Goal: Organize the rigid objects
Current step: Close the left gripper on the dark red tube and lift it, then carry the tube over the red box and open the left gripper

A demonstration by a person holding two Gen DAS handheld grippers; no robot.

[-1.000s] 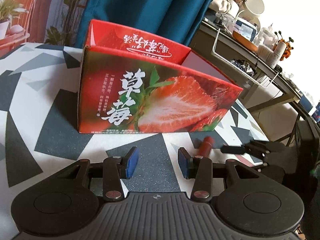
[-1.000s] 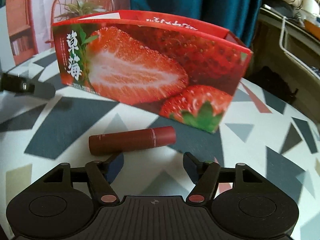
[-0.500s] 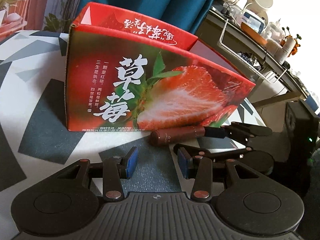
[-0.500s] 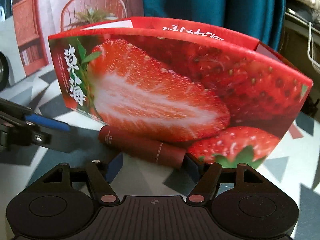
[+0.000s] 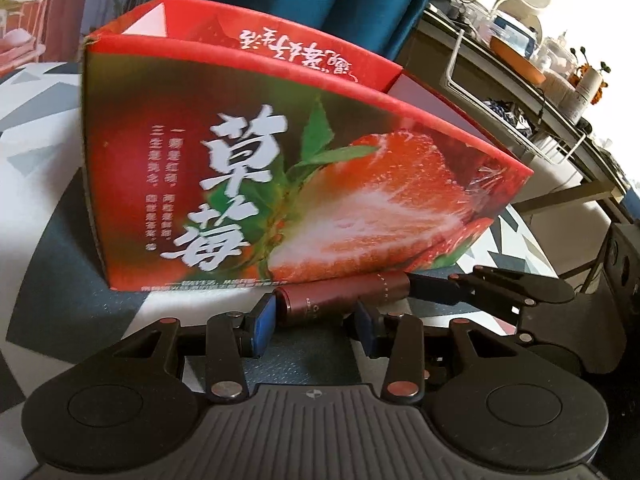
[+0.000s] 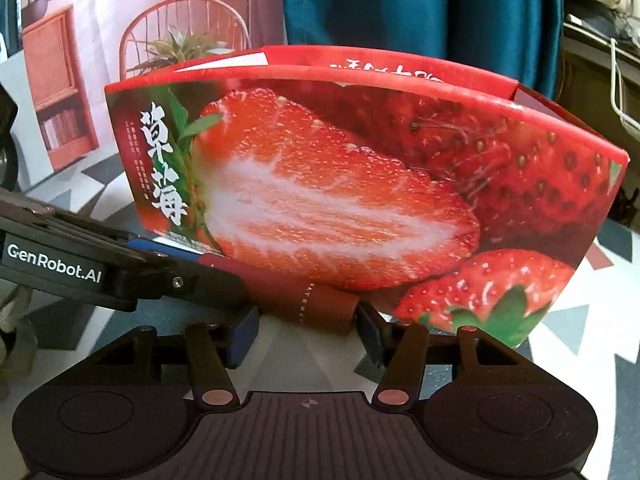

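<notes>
A dark red lipstick tube [image 5: 344,298] lies on its side against the foot of the red strawberry box [image 5: 280,184]. My left gripper [image 5: 316,322] is open, its blue pads straddling the tube's left half. My right gripper [image 6: 306,334] is open too, its fingers on either side of the tube's right end [image 6: 316,306]. In the left wrist view the right gripper's fingers [image 5: 500,292] reach in from the right. In the right wrist view the left gripper's arm [image 6: 100,268] comes in from the left and hides the tube's other end. The box [image 6: 360,196] is open-topped.
The table [image 5: 40,216] has a white, grey and dark triangle pattern. A teal curtain [image 6: 420,12] hangs behind the box. A cluttered metal shelf [image 5: 540,72] stands at the right, beyond the table edge.
Both grippers have moved forward to the box. The tube has slid from open table up against the box's foot and now sits between both pairs of fingers.
</notes>
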